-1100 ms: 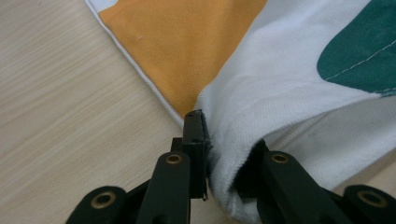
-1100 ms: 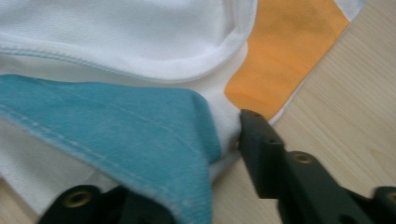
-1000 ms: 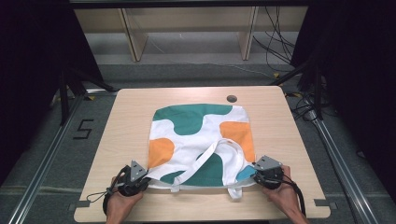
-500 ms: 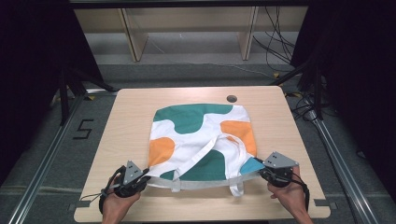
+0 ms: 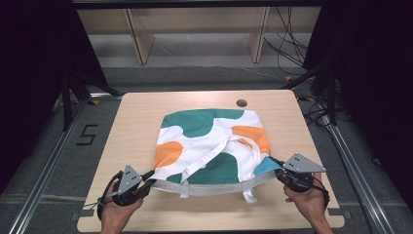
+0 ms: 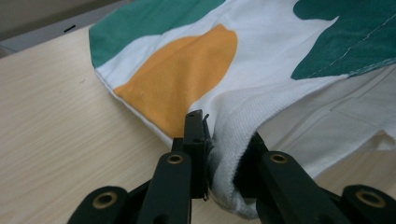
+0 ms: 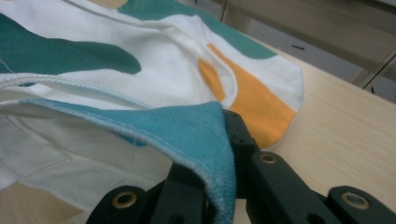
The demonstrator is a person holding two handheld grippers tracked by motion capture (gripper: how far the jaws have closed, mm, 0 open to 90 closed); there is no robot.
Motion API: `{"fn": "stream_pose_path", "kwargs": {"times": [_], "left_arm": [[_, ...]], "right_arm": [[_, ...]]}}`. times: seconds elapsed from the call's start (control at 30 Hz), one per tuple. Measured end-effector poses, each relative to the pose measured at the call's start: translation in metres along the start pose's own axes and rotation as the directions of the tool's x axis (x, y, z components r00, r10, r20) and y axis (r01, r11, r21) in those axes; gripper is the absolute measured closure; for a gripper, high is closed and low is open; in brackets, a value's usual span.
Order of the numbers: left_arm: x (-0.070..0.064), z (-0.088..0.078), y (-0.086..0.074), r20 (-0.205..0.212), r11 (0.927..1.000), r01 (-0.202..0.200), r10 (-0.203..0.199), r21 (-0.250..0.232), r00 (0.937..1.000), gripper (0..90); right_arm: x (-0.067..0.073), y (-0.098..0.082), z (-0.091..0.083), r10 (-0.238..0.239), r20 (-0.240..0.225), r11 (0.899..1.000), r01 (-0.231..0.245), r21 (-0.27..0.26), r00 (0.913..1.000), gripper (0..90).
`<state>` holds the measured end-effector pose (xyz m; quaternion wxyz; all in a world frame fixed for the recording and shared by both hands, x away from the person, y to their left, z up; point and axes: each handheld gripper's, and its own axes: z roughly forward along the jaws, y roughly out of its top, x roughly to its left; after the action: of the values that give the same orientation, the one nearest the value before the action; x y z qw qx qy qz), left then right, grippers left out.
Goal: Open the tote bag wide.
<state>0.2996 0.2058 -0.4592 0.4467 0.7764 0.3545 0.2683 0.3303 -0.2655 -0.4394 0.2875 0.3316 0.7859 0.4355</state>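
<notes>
A cloth tote bag [image 5: 209, 141] in white with green, orange and blue patches lies on the wooden table [image 5: 131, 126]. Its open edge faces the near side, with white straps [image 5: 214, 156] across and below it. My left gripper [image 5: 146, 179] is shut on the bag's near left corner; the white hem [image 6: 229, 154] is bunched between its jaws. My right gripper [image 5: 276, 168] is shut on the near right corner, where blue cloth [image 7: 196, 135] folds over the jaws. The near edge is stretched between the two grippers.
A round hole [image 5: 241, 103] sits in the table near its far edge. Beyond the table stand wooden shelf frames [image 5: 195, 29], with cables [image 5: 292, 53] on the floor at the right. Metal rails [image 5: 44, 165] run along both sides.
Both grippers have pulled the bag's near corners toward the front edge and farther apart, so the near hem is drawn taut and the bag has slid nearer.
</notes>
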Motion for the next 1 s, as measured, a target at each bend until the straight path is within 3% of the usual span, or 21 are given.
{"fn": "stream_pose_path", "kwargs": {"times": [0.03, 0.07, 0.1, 0.13, 0.2, 0.33, 0.4, 0.43, 0.5, 0.53, 0.57, 0.63, 0.67, 0.7, 0.73, 0.77, 0.8, 0.83, 0.9, 0.97, 1.0], "left_arm": [[0.000, -0.002, 0.003, 0.006, 0.9997, -0.019, 0.019, -0.014, 0.9998, 78.8], [-0.001, -0.004, 0.007, 0.005, 0.9996, -0.013, 0.013, -0.025, 0.9999, 78.9], [-0.002, -0.006, 0.011, 0.005, 0.9993, -0.015, 0.015, -0.034, 0.9999, 79.1], [-0.001, -0.008, 0.015, -0.001, 0.9988, -0.015, 0.015, -0.047, 0.9999, 79.4], [0.003, -0.008, 0.022, -0.006, 0.9960, -0.018, 0.017, -0.088, 0.9998, 80.3], [0.010, -0.010, 0.033, 0.012, 0.9918, 0.030, -0.028, -0.124, 0.9995, 80.4], [0.011, -0.017, 0.042, 0.003, 0.9900, 0.021, -0.021, -0.139, 0.9998, 80.5], [0.011, -0.020, 0.047, 0.014, 0.9868, 0.020, -0.018, -0.161, 0.9997, 80.5], [0.011, -0.028, 0.058, 0.021, 0.9815, 0.026, -0.023, -0.190, 0.9995, 80.4], [0.012, -0.033, 0.066, 0.028, 0.9791, 0.027, -0.022, -0.202, 0.9994, 80.5], [0.012, -0.036, 0.070, 0.030, 0.9757, 0.036, -0.030, -0.216, 0.9991, 80.6], [0.011, -0.045, 0.083, 0.029, 0.9674, 0.023, -0.016, -0.252, 0.9994, 81.0], [0.011, -0.050, 0.089, 0.028, 0.9674, 0.012, -0.005, -0.253, 0.9996, 81.1], [0.010, -0.056, 0.095, 0.031, 0.9677, 0.026, -0.019, -0.251, 0.9993, 81.3], [0.010, -0.061, 0.102, 0.035, 0.9618, 0.020, -0.011, -0.273, 0.9993, 81.5], [0.010, -0.066, 0.107, 0.036, 0.9626, 0.014, -0.005, -0.270, 0.9993, 81.8], [0.010, -0.071, 0.113, 0.030, 0.9614, 0.002, 0.006, -0.275, 0.9995, 81.9], [0.009, -0.075, 0.119, 0.018, 0.9592, -0.015, 0.021, -0.282, 0.9996, 82.0], [0.009, -0.081, 0.131, 0.014, 0.9593, -0.035, 0.040, -0.280, 0.9991, 82.3], [0.009, -0.087, 0.142, 0.022, 0.9591, -0.038, 0.046, -0.281, 0.9987, 82.4], [0.009, -0.091, 0.150, 0.018, 0.9586, -0.053, 0.061, -0.280, 0.9980, 82.6]], "right_arm": [[-0.002, 0.002, -0.001, -0.018, 0.014, 1.000, 0.019, -0.022, 0.9997, 87.5], [-0.003, 0.005, -0.004, -0.027, 0.013, 0.999, 0.027, -0.030, 0.9996, 87.5], [-0.002, 0.007, -0.006, -0.005, 0.009, 1.000, 0.006, -0.029, 0.9999, 87.5], [-0.004, 0.010, -0.009, -0.017, 0.023, 0.999, 0.018, -0.046, 0.9996, 87.6], [-0.004, 0.016, -0.014, 0.021, 0.025, 0.998, -0.020, -0.060, 0.9994, 87.7], [-0.011, 0.030, -0.020, 0.009, 0.035, 0.996, -0.006, -0.091, 0.9993, 87.7], [-0.011, 0.036, -0.026, 0.023, 0.043, 0.994, -0.019, -0.106, 0.9988, 87.7], [-0.014, 0.040, -0.028, 0.003, 0.039, 0.993, 0.001, -0.115, 0.9993, 87.7], [-0.017, 0.047, -0.035, 0.004, 0.052, 0.990, 0.004, -0.143, 0.9987, 87.8], [-0.017, 0.051, -0.039, 0.024, 0.040, 0.990, -0.018, -0.142, 0.9989, 87.8], [-0.020, 0.057, -0.043, 0.010, 0.048, 0.986, -0.001, -0.165, 0.9988, 87.9], [-0.021, 0.066, -0.051, 0.029, 0.036, 0.984, -0.022, -0.175, 0.9989, 87.9], [-0.022, 0.072, -0.055, 0.024, 0.030, 0.984, -0.018, -0.177, 0.9993, 88.0], [-0.025, 0.078, -0.059, -0.027, 0.067, 0.978, 0.040, -0.207, 0.9974, 88.0], [-0.025, 0.083, -0.064, -0.021, 0.059, 0.976, 0.034, -0.216, 0.9980, 88.1], [-0.027, 0.091, -0.070, -0.035, 0.060, 0.974, 0.047, -0.221, 0.9976, 88.1], [-0.026, 0.095, -0.074, -0.016, 0.049, 0.976, 0.026, -0.217, 0.9987, 88.1], [-0.028, 0.101, -0.078, -0.045, 0.060, 0.969, 0.058, -0.240, 0.9972, 88.1], [-0.029, 0.112, -0.086, -0.062, 0.066, 0.961, 0.077, -0.264, 0.9959, 88.1], [-0.033, 0.121, -0.092, -0.067, 0.059, 0.960, 0.080, -0.268, 0.9960, 88.1], [-0.033, 0.126, -0.095, -0.045, 0.041, 0.963, 0.054, -0.266, 0.9981, 88.2]]}}
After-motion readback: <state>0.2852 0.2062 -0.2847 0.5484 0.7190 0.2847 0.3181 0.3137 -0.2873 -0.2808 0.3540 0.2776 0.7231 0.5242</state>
